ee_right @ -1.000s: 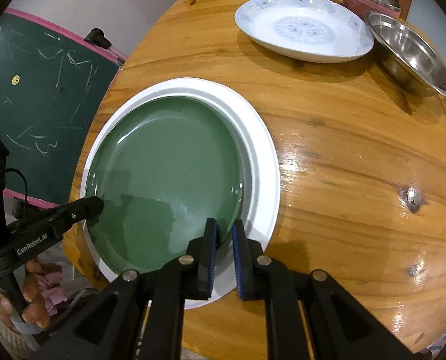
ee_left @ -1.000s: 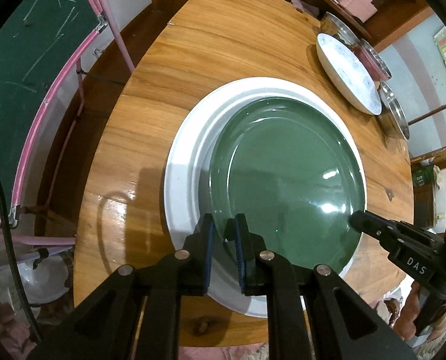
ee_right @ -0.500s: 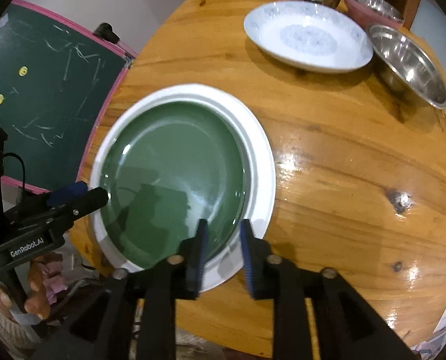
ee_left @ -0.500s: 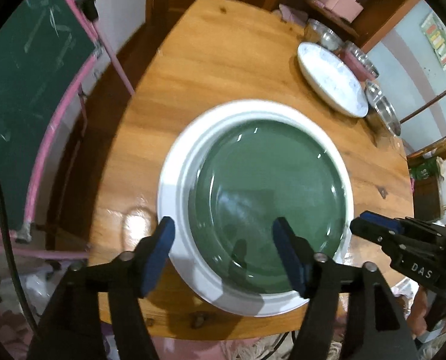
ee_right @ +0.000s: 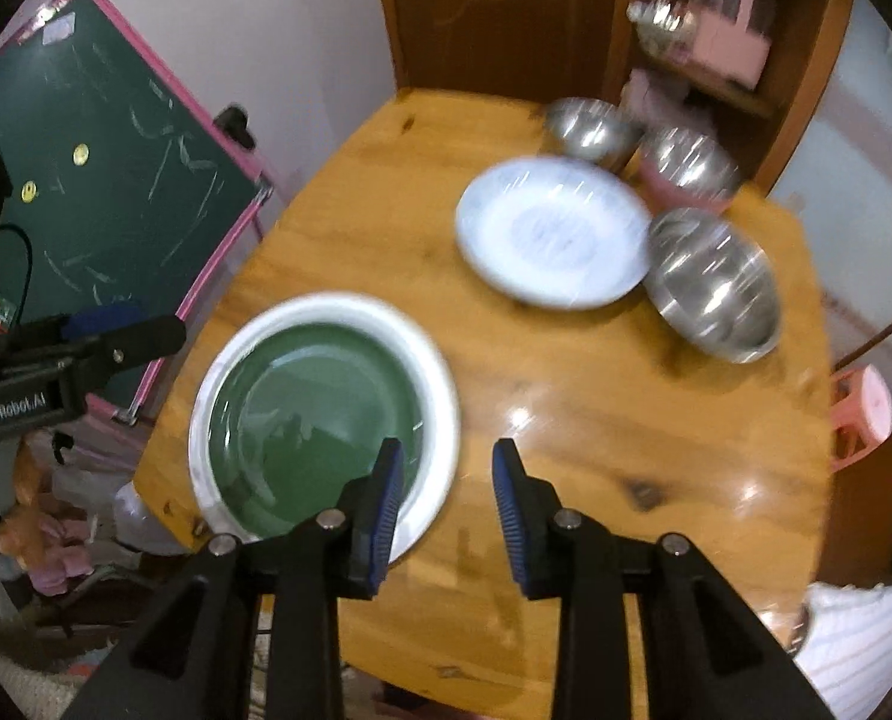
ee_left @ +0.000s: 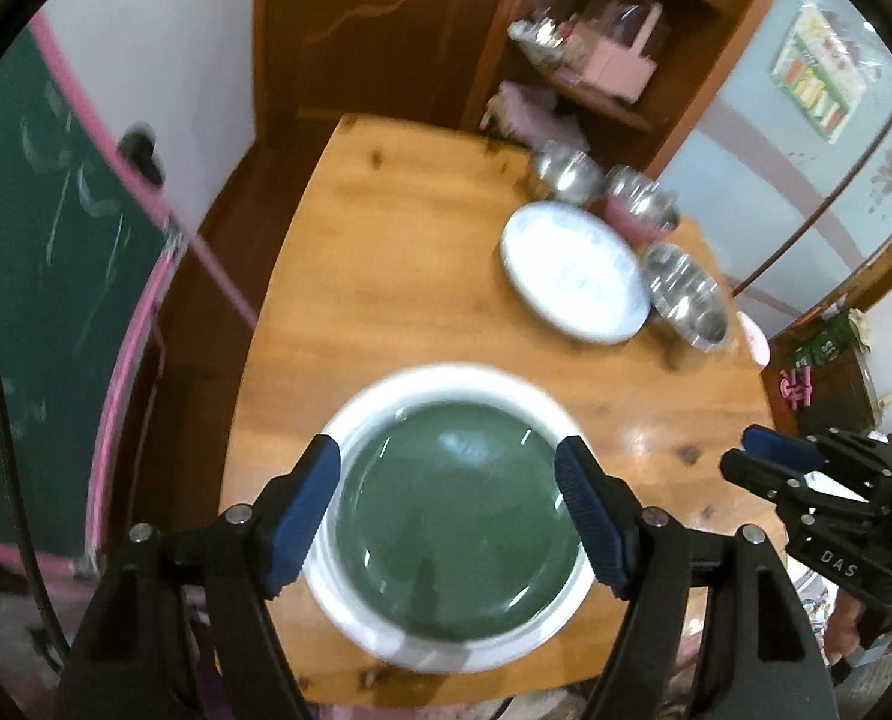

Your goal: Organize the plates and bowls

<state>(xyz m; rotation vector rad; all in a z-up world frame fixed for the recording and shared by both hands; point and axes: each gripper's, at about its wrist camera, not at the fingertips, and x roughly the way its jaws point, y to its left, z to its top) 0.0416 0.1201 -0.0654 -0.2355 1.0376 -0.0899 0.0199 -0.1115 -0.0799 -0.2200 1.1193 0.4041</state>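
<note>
A green plate (ee_left: 454, 516) (ee_right: 314, 426) lies inside a larger white plate (ee_left: 356, 426) (ee_right: 440, 384) near the table's front left edge. A patterned white plate (ee_left: 571, 270) (ee_right: 550, 231) sits farther back, with three steel bowls (ee_left: 685, 294) (ee_right: 712, 282) beside it. My left gripper (ee_left: 448, 510) is wide open and empty, raised above the green plate. My right gripper (ee_right: 446, 492) is open and empty, raised above the white plate's right rim. Each gripper shows at the edge of the other's view.
The wooden table (ee_left: 398, 276) (ee_right: 613, 408) has bare wood between the stacked plates and the back group. A green chalkboard (ee_right: 86, 180) stands left of the table. A wooden cabinet with shelves (ee_left: 595, 60) is behind it. A pink stool (ee_right: 865, 408) is at the right.
Both grippers let go of the green plate's rim, opened, and pulled up and back from the table. The green plate rests in the white plate.
</note>
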